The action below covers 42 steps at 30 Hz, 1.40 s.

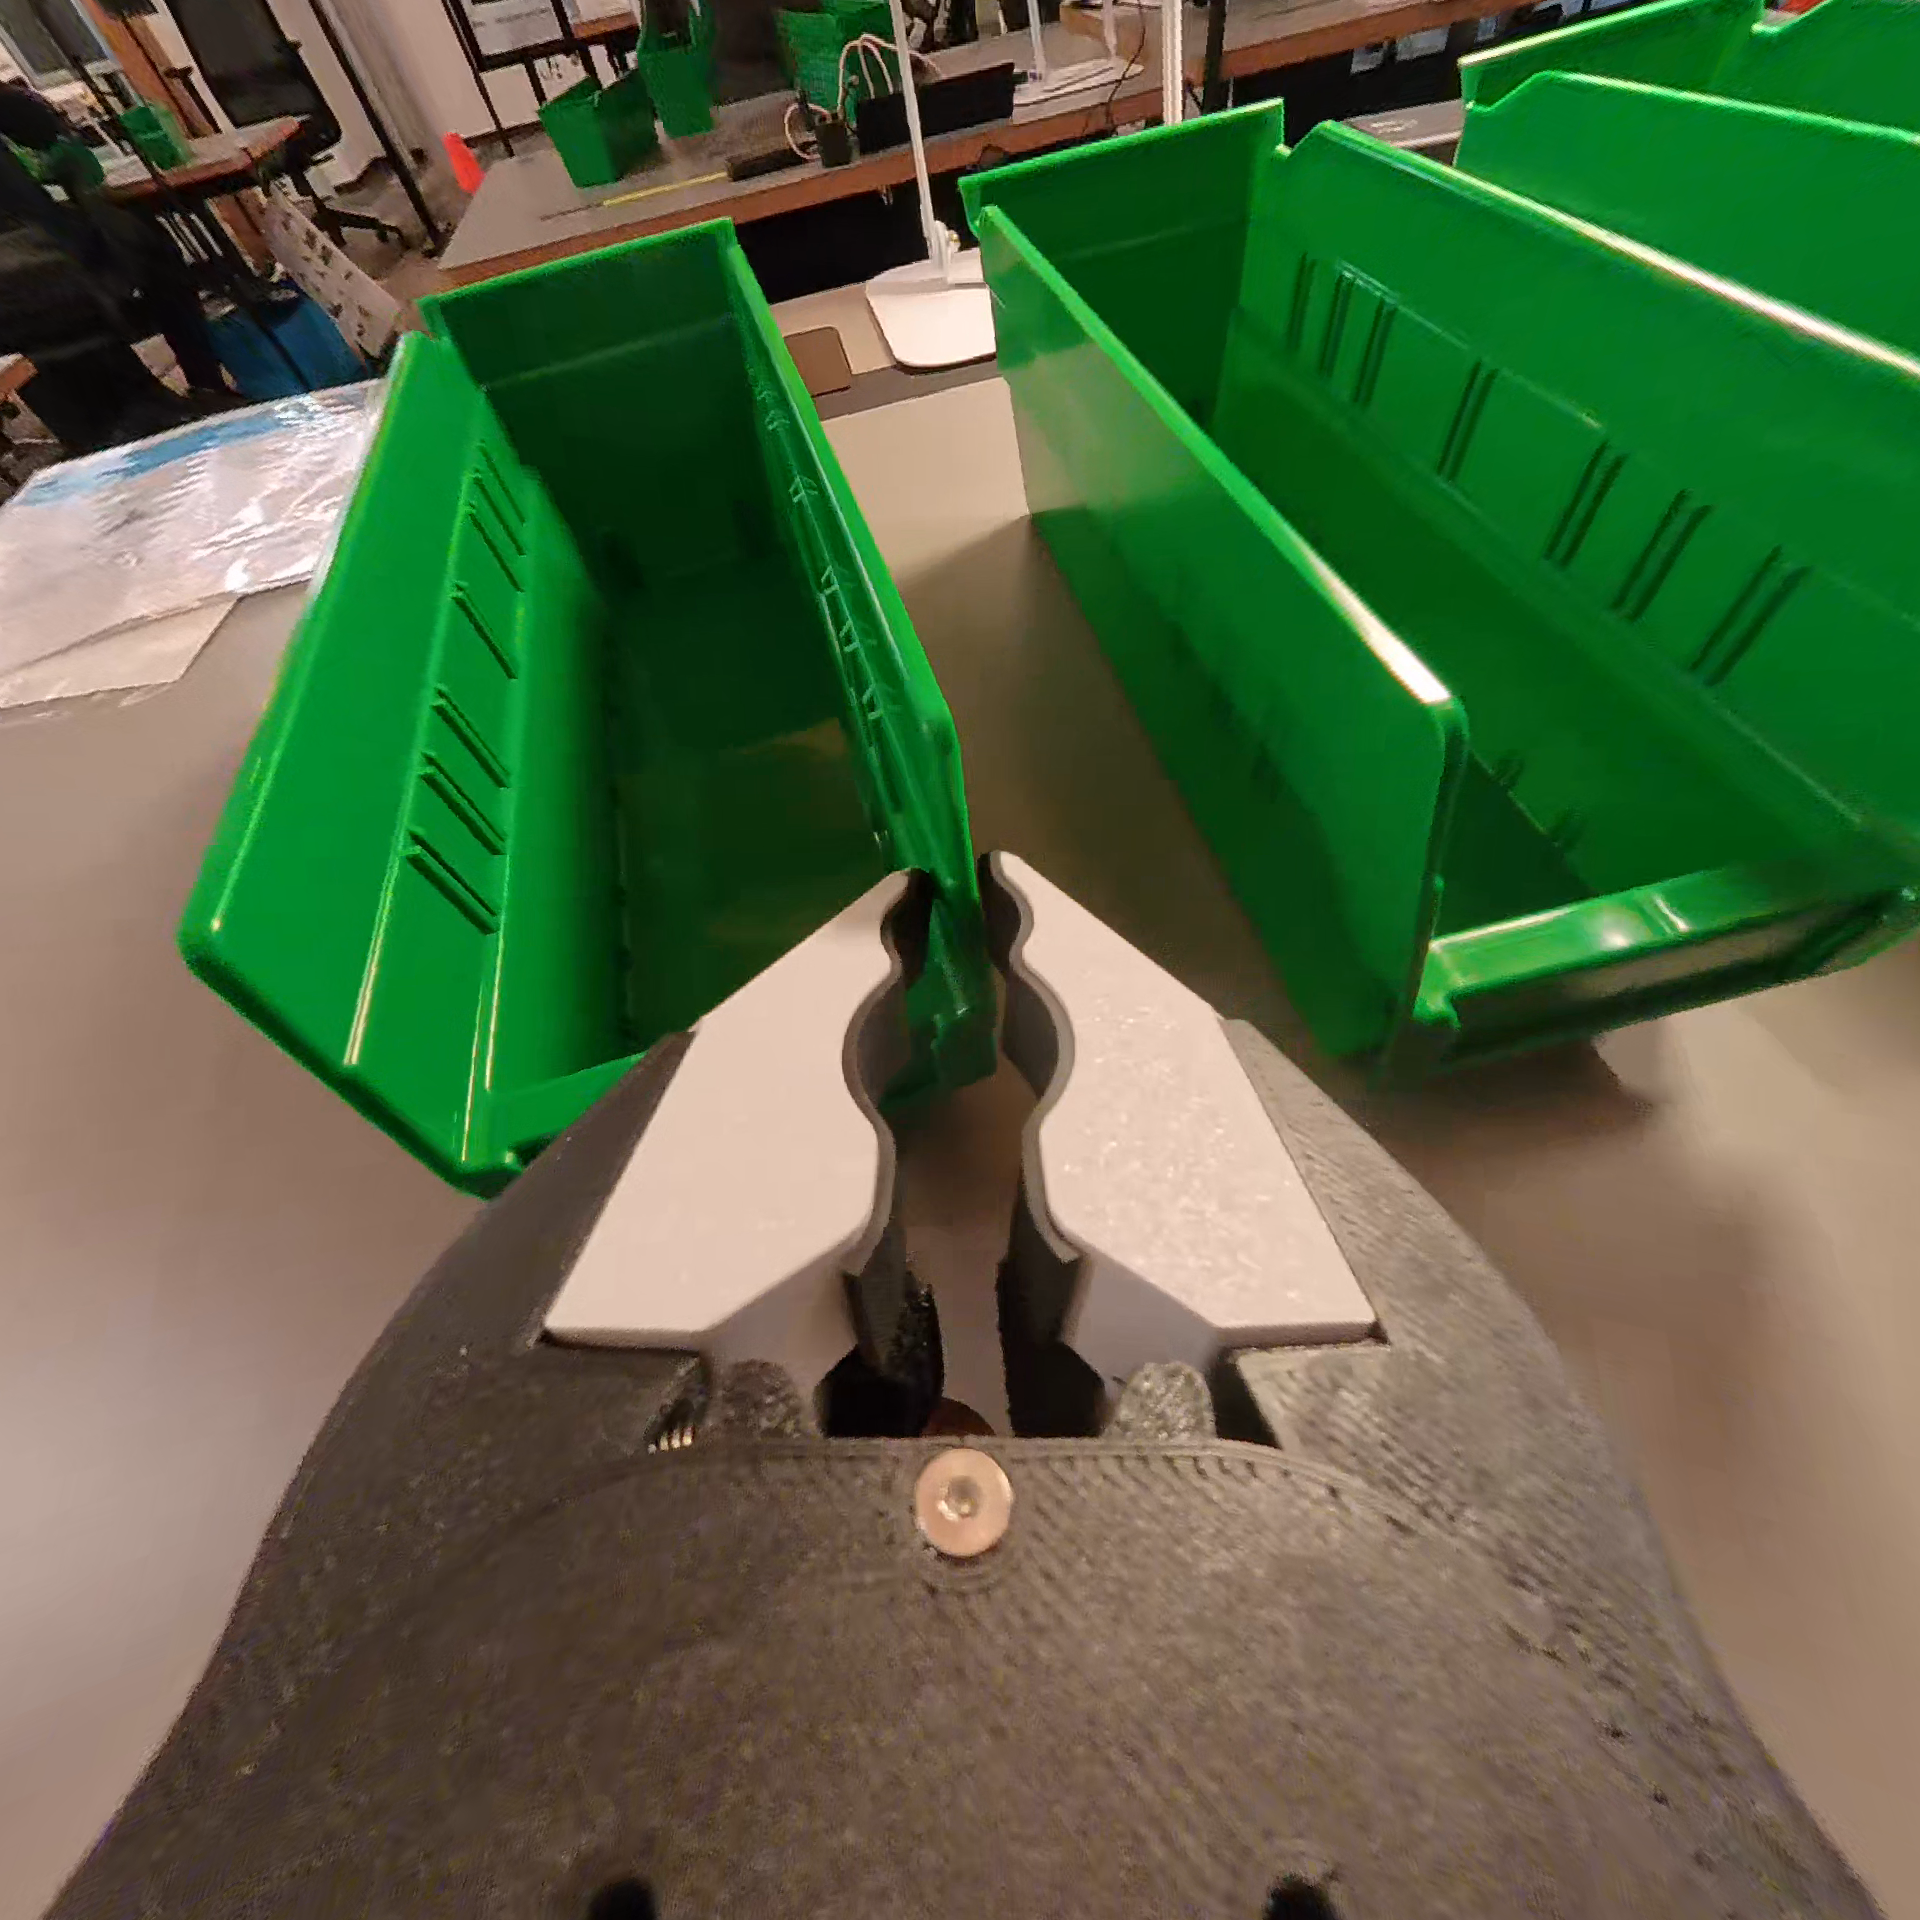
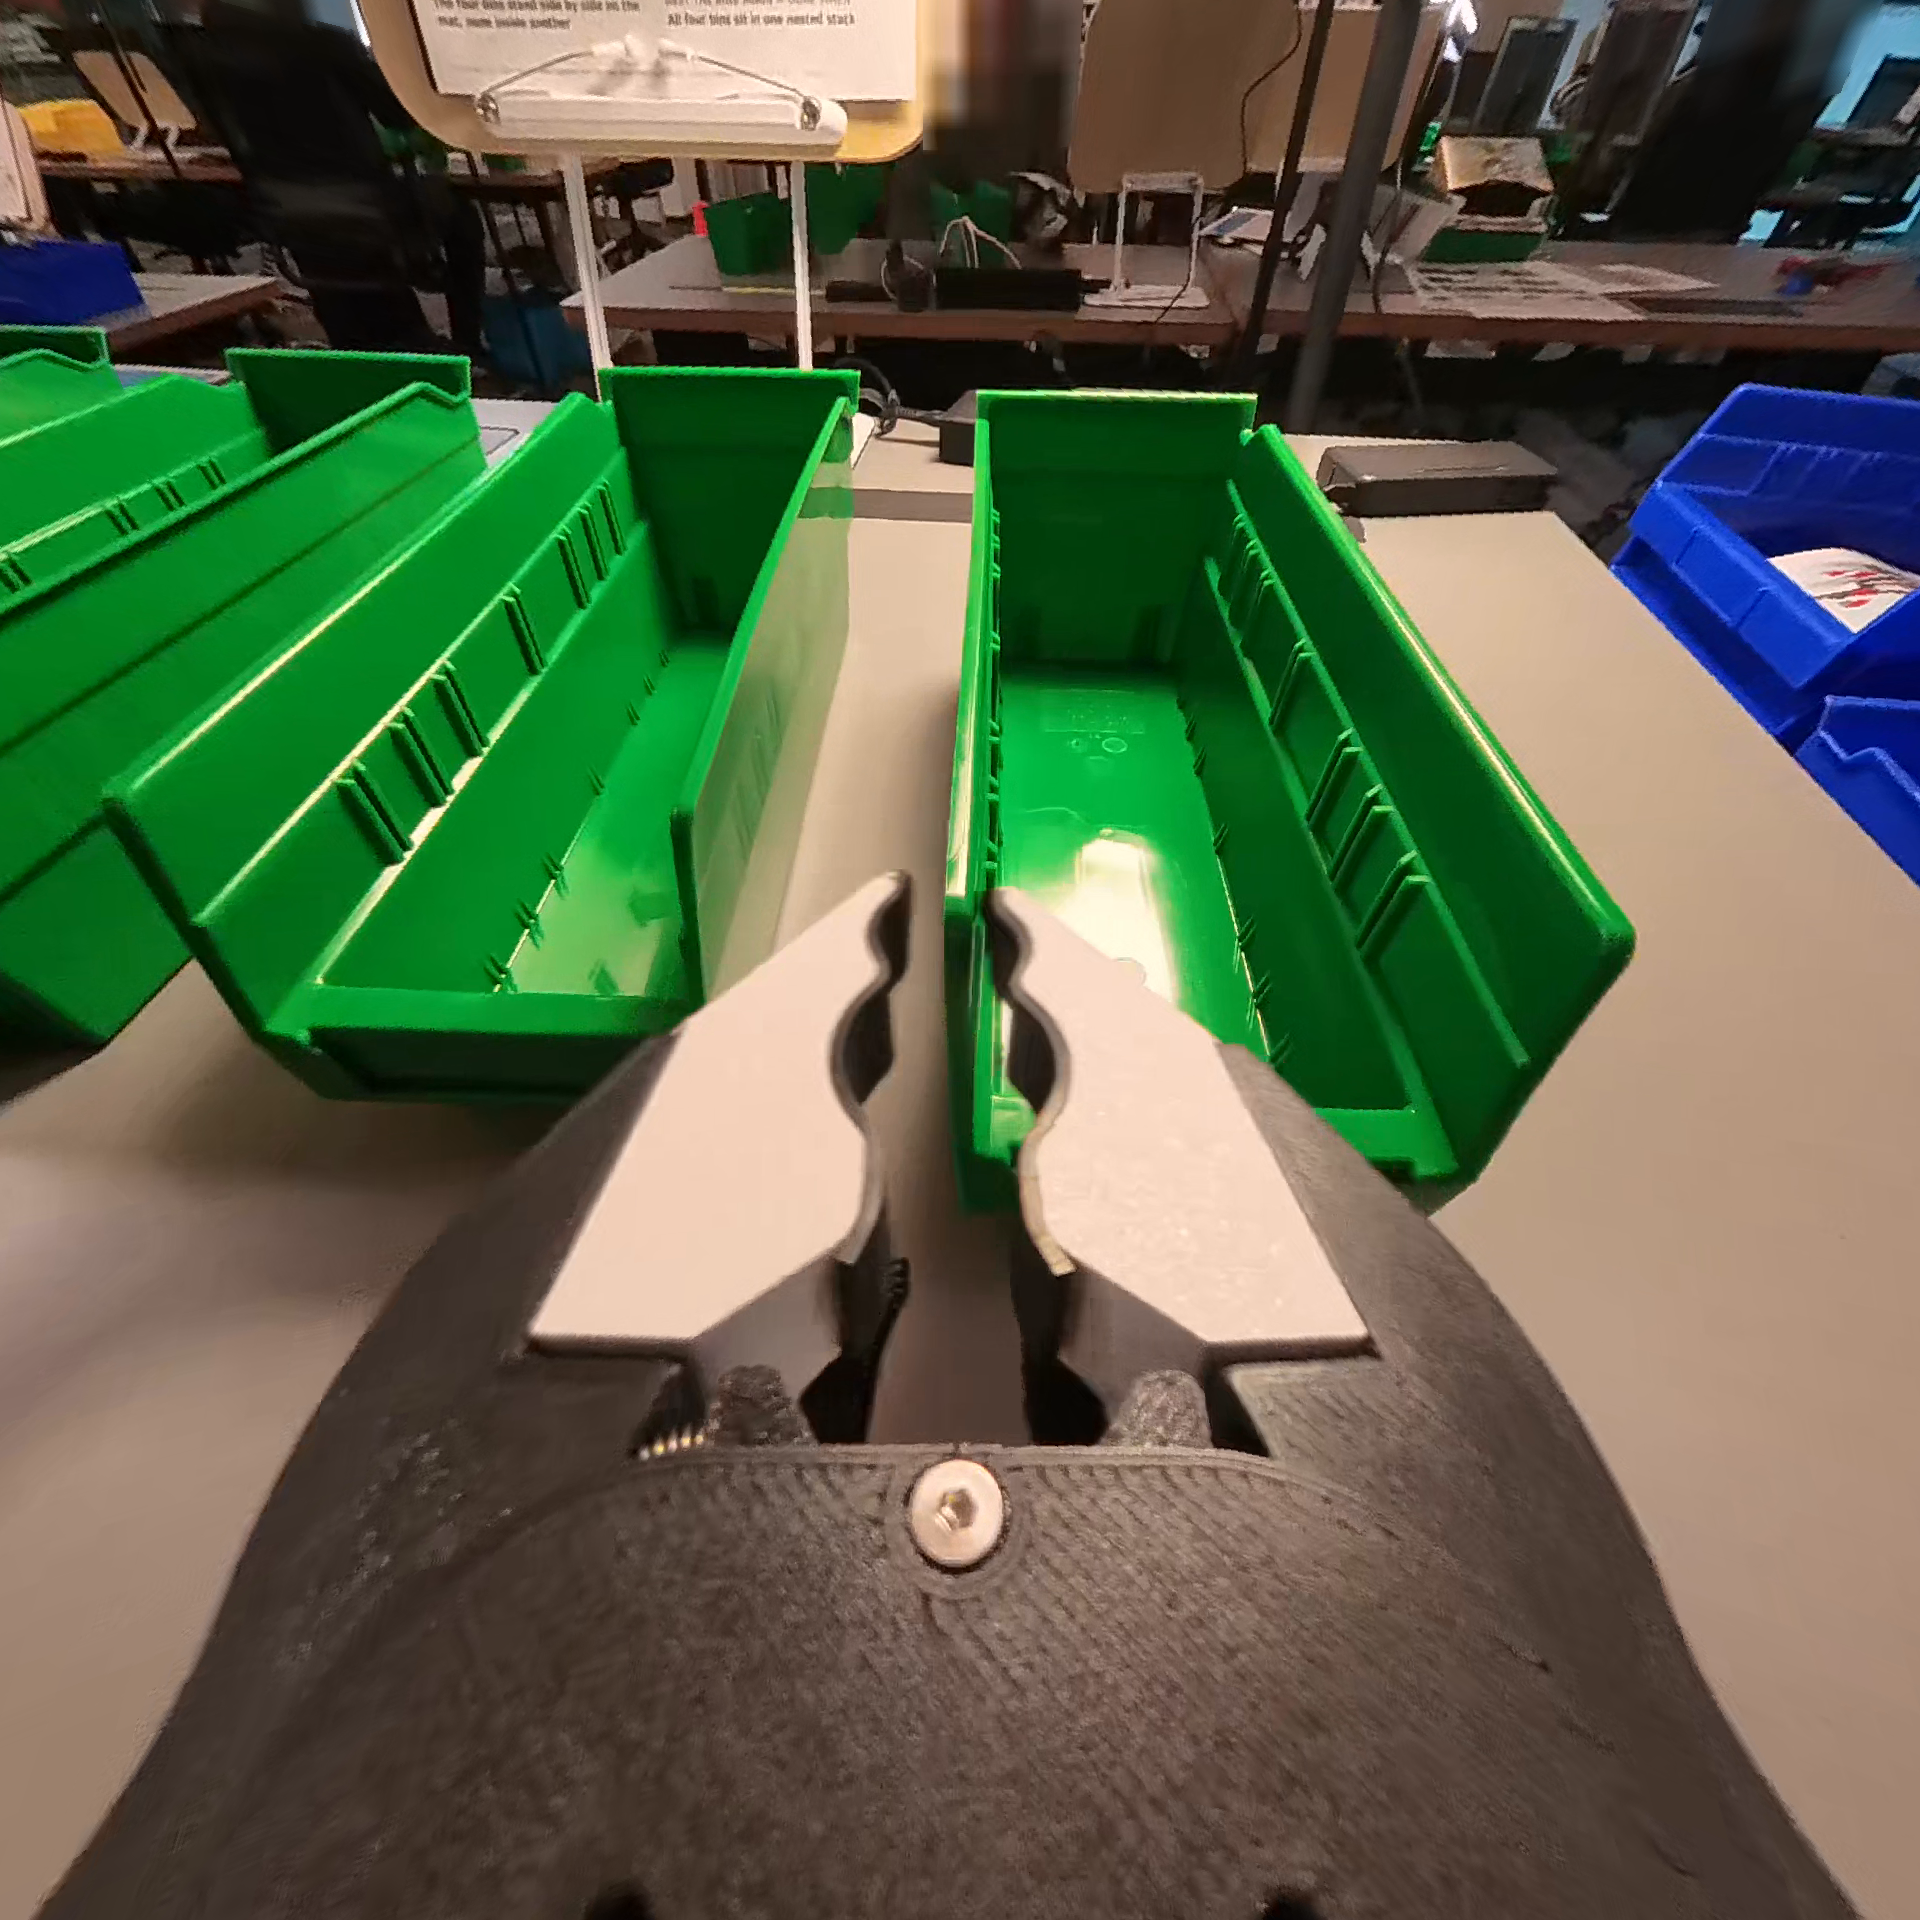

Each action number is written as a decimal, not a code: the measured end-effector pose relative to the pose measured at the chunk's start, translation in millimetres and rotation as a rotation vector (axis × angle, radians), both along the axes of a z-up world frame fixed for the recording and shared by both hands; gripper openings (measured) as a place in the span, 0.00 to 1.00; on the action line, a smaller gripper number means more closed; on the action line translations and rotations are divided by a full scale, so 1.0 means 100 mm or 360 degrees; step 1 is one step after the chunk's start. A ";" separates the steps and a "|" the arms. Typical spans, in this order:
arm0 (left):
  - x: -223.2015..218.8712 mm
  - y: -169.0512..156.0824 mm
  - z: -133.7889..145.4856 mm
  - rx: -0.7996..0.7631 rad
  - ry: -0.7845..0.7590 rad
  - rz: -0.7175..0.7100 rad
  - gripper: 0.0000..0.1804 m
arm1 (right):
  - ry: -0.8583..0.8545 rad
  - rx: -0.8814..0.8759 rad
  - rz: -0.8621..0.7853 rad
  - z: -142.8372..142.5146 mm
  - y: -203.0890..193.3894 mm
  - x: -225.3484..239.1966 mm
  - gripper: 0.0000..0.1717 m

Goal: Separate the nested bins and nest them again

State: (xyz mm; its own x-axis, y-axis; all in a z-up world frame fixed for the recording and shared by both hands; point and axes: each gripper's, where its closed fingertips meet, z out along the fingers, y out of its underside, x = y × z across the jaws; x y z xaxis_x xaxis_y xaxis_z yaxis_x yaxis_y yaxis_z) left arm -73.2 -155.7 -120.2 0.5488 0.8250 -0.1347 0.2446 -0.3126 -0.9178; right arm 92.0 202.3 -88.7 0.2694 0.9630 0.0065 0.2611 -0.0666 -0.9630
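Left wrist view: left gripper [image 1: 951,894] clenched on the right wall of a green bin [image 1: 582,665], both fingers [image 1: 831,987] pressed to the wall near the bin's front corner. Bin tilted, its right side raised off the desk [image 1: 156,1143]. Second green bin [image 1: 1299,582] just to the right, resting flat on the desk, a bare strip of desk between the two. More green bins [image 1: 1714,177] beyond, toward the far right corner. White stand base [image 1: 930,317] at the far edge, clear plastic sheet [image 1: 156,520] toward the left edge.

Right wrist view: right gripper [image 2: 948,904] astride the left wall of another green bin [image 2: 1247,790], one finger [image 2: 1091,1039] inside and touching the wall, the other [image 2: 790,1039] outside with a visible gap to it, so not yet grasping. Bin flat on the desk, toward the right edge. Blue bins [image 2: 1787,561] past the right edge.
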 end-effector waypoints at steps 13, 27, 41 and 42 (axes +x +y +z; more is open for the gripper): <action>0.28 -0.22 0.00 0.0056 -0.0034 -0.0024 0.03 | 0.0008 0.0031 -0.0104 0.00 0.05 0.03 0.01; 0.31 -0.14 0.19 0.0298 -0.0002 -0.0112 0.21 | 0.0101 -0.0088 -0.0060 0.14 0.06 -0.04 0.34; 0.26 0.33 1.01 0.0502 -0.0050 -0.0558 0.43 | -0.0385 -0.0226 0.0280 0.60 0.54 -0.55 0.78; 0.24 0.40 1.01 0.0505 -0.0069 -0.0578 0.44 | -0.0477 -0.0235 0.0304 0.55 0.57 -0.63 0.78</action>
State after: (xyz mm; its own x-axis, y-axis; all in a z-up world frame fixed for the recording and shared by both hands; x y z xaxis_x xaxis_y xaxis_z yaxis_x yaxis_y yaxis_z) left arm -49.4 -115.8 -19.0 0.8084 0.5759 0.1219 0.2117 -0.0913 -0.9730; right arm 29.0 258.9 -34.1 0.0921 0.9922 -0.0845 0.5509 -0.1215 -0.8257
